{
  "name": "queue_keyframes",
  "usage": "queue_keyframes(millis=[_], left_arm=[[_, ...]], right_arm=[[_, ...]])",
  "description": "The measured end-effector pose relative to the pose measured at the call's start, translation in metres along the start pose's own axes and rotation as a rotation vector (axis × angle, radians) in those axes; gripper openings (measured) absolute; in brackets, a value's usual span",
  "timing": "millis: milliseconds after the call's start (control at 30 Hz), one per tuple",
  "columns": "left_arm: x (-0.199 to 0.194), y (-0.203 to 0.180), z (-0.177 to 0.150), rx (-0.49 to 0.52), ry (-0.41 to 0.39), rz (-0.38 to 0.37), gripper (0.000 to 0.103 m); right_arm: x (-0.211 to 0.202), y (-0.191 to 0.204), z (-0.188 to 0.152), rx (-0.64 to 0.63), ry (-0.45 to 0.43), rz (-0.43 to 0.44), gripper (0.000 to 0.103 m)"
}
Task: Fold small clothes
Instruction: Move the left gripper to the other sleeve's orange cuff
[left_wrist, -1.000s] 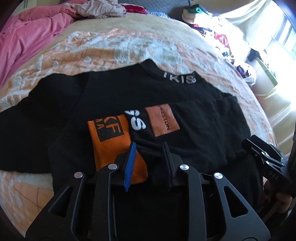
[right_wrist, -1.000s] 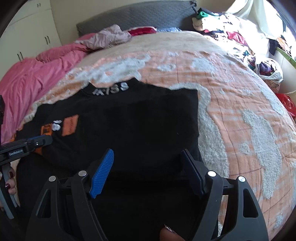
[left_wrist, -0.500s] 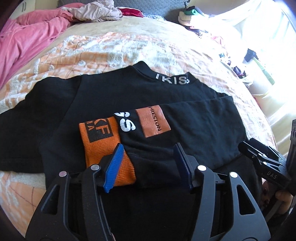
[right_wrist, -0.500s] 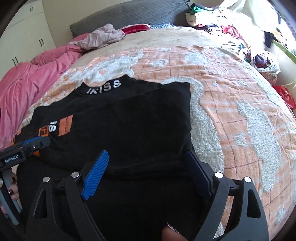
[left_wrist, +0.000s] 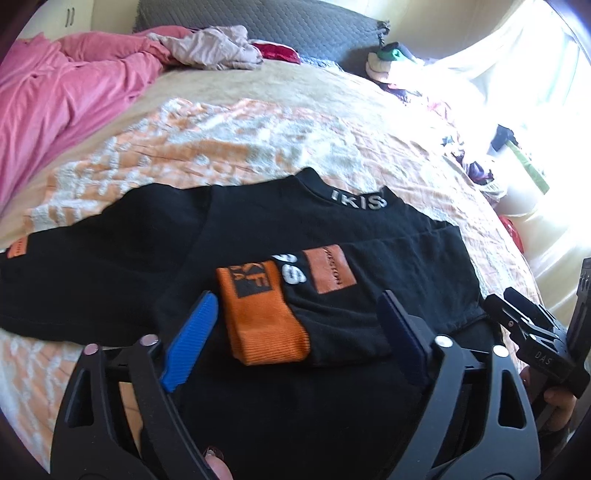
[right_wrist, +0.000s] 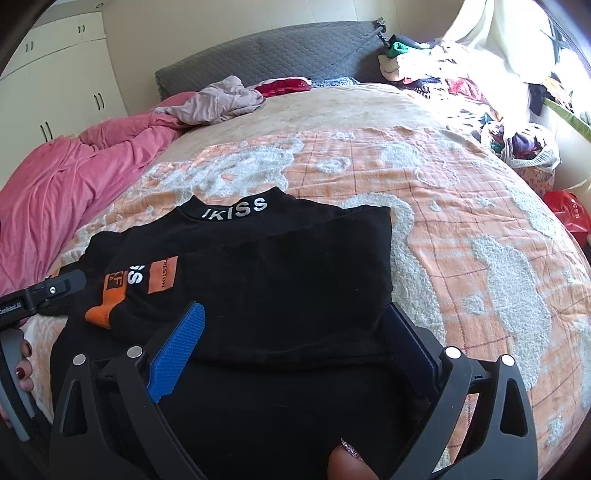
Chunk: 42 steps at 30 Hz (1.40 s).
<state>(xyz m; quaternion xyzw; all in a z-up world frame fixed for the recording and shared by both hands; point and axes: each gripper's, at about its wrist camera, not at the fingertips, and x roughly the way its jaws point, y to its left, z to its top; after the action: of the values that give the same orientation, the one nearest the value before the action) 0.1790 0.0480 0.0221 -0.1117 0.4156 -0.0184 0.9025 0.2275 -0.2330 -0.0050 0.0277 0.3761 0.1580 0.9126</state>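
A black top (left_wrist: 258, 229) with "IKISS" on its collar lies flat on the bed. Its right sleeve is folded across the chest, and the orange cuff (left_wrist: 264, 321) of that sleeve rests near the middle. The left sleeve, with an orange patch (left_wrist: 18, 247), stretches out to the left. My left gripper (left_wrist: 295, 332) is open and empty, its fingers either side of the orange cuff, just above it. In the right wrist view the top (right_wrist: 280, 273) lies in front of my right gripper (right_wrist: 295, 350), which is open and empty over the lower right part.
An orange and white bedspread (right_wrist: 461, 229) covers the bed. A pink duvet (right_wrist: 55, 184) is bunched at the left. Loose clothes (right_wrist: 218, 99) lie near the grey headboard (right_wrist: 273, 55). A pile of clothes (right_wrist: 461, 81) sits at the far right.
My left gripper has opened wide, letting go of the folded sleeve, and drawn back a little. My right gripper has stayed open and pulled back slightly.
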Motion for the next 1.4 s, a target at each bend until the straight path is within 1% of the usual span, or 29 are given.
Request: queue_keyframes(millis=[33, 167, 500, 533, 567, 633, 833, 1100, 1167, 1400], left_arm=[[-0.003, 0.003, 0.0, -0.004, -0.009, 0.009, 0.086], [-0.013, 0.019, -0.003, -0.023, -0.031, 0.047, 0.086], [-0.025, 0.054, -0.015, -0.059, -0.029, 0.072, 0.087], [-0.027, 0.057, -0.015, -0.064, -0.033, 0.078, 0.088], [-0.028, 0.061, -0.016, -0.07, -0.034, 0.086, 0.094], [-0.03, 0.067, -0.018, -0.078, -0.036, 0.092, 0.093], [-0.039, 0.09, -0.02, -0.113, -0.065, 0.119, 0.093], [-0.048, 0.12, -0.021, -0.164, -0.089, 0.148, 0.093], [-0.051, 0.127, -0.021, -0.181, -0.096, 0.148, 0.093], [-0.064, 0.152, -0.02, -0.23, -0.138, 0.181, 0.093]], right_arm=[[-0.001, 0.002, 0.0, -0.001, -0.002, 0.004, 0.096], [-0.004, 0.009, 0.001, -0.006, -0.02, 0.013, 0.097], [-0.011, 0.029, 0.004, -0.034, -0.044, 0.011, 0.098], [-0.011, 0.032, 0.004, -0.037, -0.044, 0.011, 0.098], [-0.011, 0.035, 0.004, -0.04, -0.046, 0.012, 0.098], [-0.013, 0.04, 0.004, -0.049, -0.048, 0.016, 0.098], [-0.015, 0.065, 0.009, -0.082, -0.059, 0.014, 0.098], [-0.008, 0.099, 0.012, -0.111, -0.047, 0.019, 0.098], [-0.006, 0.107, 0.014, -0.119, -0.046, 0.023, 0.098], [-0.002, 0.138, 0.021, -0.146, -0.051, 0.043, 0.098]])
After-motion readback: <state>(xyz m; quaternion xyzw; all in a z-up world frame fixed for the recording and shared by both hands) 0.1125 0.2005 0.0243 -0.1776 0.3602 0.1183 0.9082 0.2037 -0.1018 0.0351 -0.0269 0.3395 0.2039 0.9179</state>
